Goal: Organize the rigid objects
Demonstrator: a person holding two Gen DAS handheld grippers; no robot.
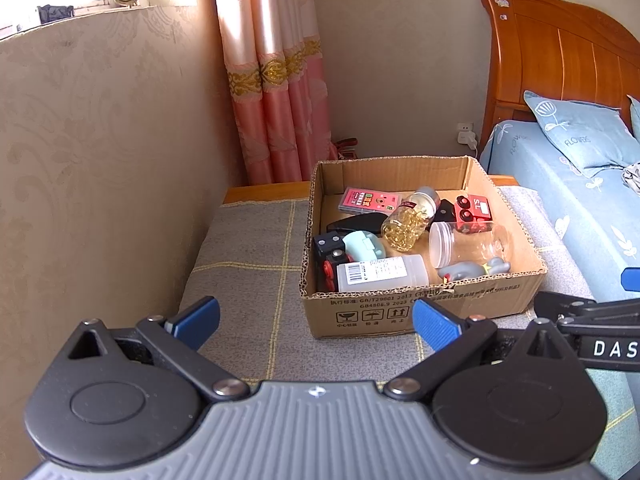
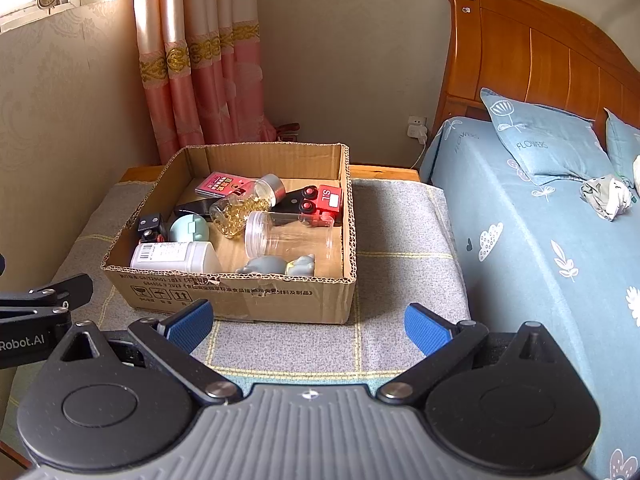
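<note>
Left gripper [image 1: 316, 322] and right gripper [image 2: 308, 326] are spread wide, holding nothing. Cardboard box [image 2: 240, 296] sits on the grey mat [image 2: 392, 216]; its near wall hides the lower parts of the items.

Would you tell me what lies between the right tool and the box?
Only bare grey blanket lies between the right tool and the box, seen in the right wrist view.

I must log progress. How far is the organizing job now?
Done: rigid items, such as the clear plastic jar and white barcoded bottle, already lie in the brown cardboard box. In hand: nothing; the left gripper and right gripper are open. Left: cannot tell.
</note>
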